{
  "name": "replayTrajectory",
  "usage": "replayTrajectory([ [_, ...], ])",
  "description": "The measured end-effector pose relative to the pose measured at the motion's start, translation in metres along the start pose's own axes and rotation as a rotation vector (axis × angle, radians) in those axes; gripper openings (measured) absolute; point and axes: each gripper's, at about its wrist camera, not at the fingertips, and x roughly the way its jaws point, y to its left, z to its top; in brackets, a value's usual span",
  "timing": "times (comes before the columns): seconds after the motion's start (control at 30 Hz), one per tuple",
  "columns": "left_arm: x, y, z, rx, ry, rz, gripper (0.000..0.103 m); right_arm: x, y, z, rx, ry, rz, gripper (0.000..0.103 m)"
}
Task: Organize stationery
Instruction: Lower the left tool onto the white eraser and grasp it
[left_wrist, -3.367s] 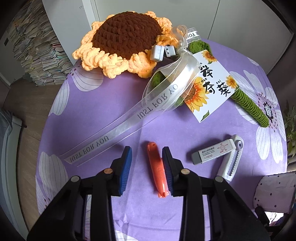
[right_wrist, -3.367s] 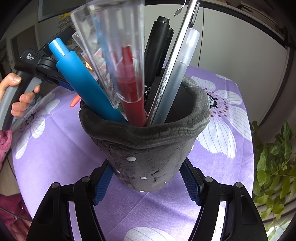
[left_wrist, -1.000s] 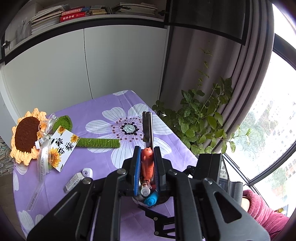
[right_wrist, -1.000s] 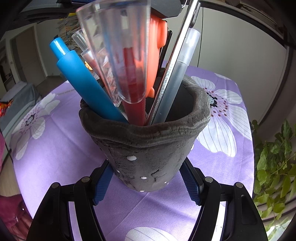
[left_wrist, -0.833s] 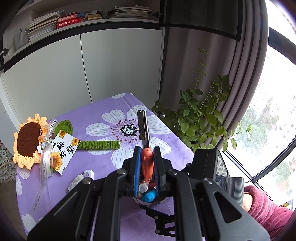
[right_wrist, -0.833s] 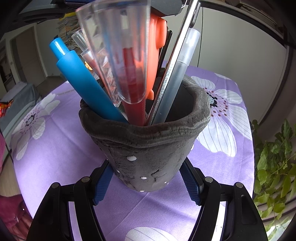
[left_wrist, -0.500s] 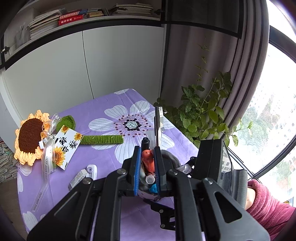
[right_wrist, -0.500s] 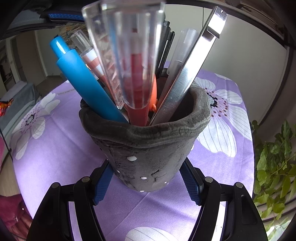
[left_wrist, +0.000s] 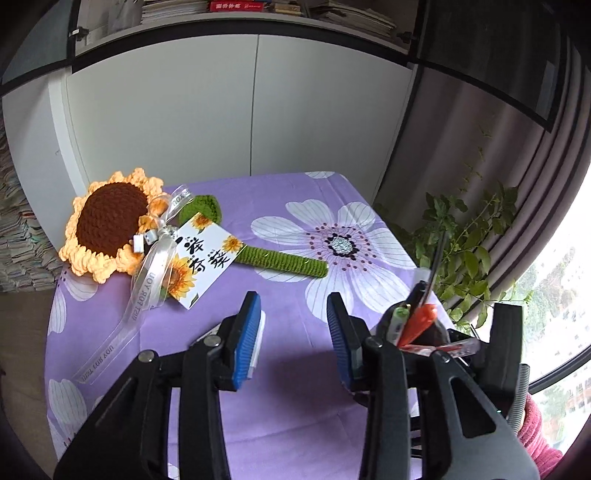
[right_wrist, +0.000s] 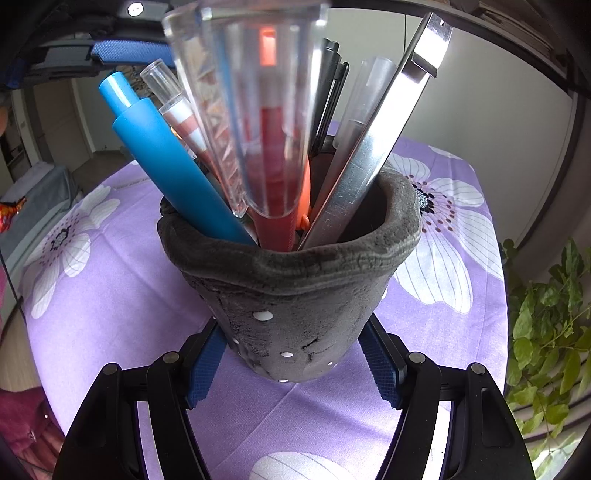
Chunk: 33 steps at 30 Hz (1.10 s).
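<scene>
Purple cloth (left_wrist: 280, 406); orange cutter (left_wrist: 417, 325) upright in holder (right_wrist: 295, 295) right gripper (right_wrist: 291, 365) clamps; left gripper (left_wrist: 293, 336) just spread, empty.

"JUST FOR YOU" is printed on the translucent ribbon (left_wrist: 147, 288); black Chinese characters are shown on the white sunflower card (left_wrist: 201, 258).

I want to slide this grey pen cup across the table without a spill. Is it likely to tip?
Possibly. The pen cup looks top-heavy: the blue pen and metal ruler stand well above its rim and lean outward. It also narrows toward the base. Its thick, stone-like wall may add steadying weight, and the right gripper is clamped low on it.
</scene>
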Motion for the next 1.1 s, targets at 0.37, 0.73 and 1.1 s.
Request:
replayTrajectory([
  [0.37,0.07,0.059,-0.024,0.043,0.198,0.165,0.034,0.0,0.0,0.0,0.0,0.0,0.0,0.072],
  [0.73,0.109,0.055,-0.029,0.246,0.265,0.154,0.035,0.0,-0.003,0.0,0.01,0.006,0.004,0.072],
  [1.1,0.102,0.059,-0.03,0.145,0.31,0.101,0.014,0.002,0.0,0.0,0.007,0.014,-0.005,0.072],
])
